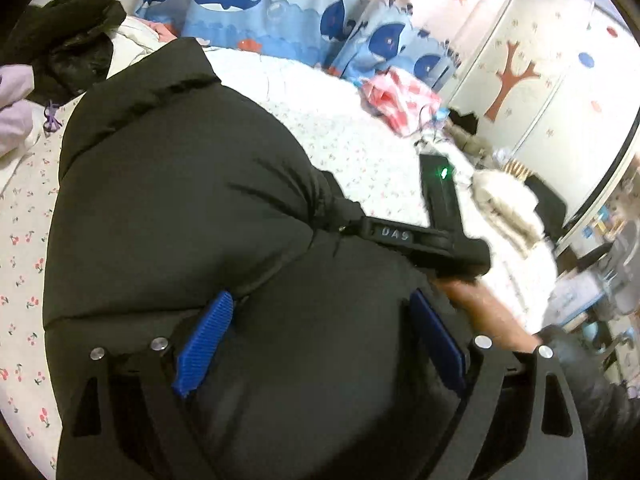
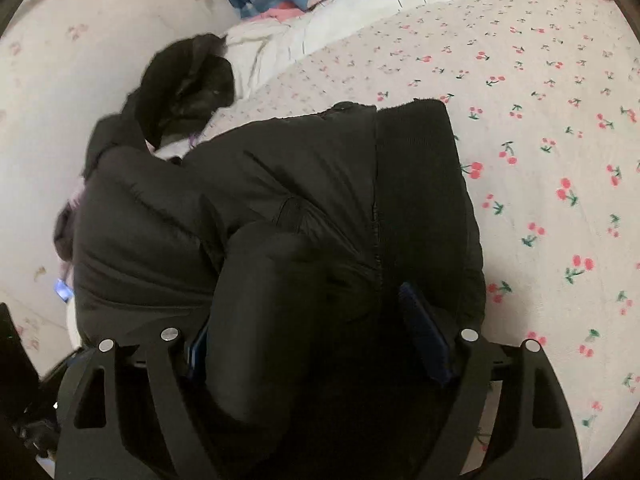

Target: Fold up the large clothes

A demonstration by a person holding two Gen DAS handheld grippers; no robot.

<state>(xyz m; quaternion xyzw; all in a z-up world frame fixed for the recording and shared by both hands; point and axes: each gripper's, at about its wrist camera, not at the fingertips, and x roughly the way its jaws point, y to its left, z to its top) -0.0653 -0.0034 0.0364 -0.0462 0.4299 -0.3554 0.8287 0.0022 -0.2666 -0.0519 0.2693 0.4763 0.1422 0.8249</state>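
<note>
- The black puffer jacket (image 1: 180,200) lies spread over the cherry-print bedsheet (image 1: 24,240), filling the middle of both views; its ribbed collar (image 2: 412,128) points toward the open stretch of sheet.
- Left gripper (image 1: 320,340): jaws spread wide, the blue ribbed pads (image 1: 206,340) hovering over the jacket's quilted surface with no fabric pinched between them.
- Right gripper (image 2: 316,344): jaws also spread apart, straddling a thick fold of the jacket beside its zipper line (image 2: 376,216). The fold sits between the pads; the left pad is mostly hidden behind it, so whether it touches cannot be told.
- In the left wrist view the right gripper's black body (image 1: 436,216), with a green light, lies against the jacket's edge, a hand (image 1: 480,312) beneath it.
- Nothing here serves as a container; the bed carries everything.
- A second black garment (image 2: 188,80) lies crumpled beyond the jacket.
- Whale-print pillows (image 1: 240,4) rest at the bed's far edge, a pink-and-white cloth (image 1: 396,96) nearby.
</note>
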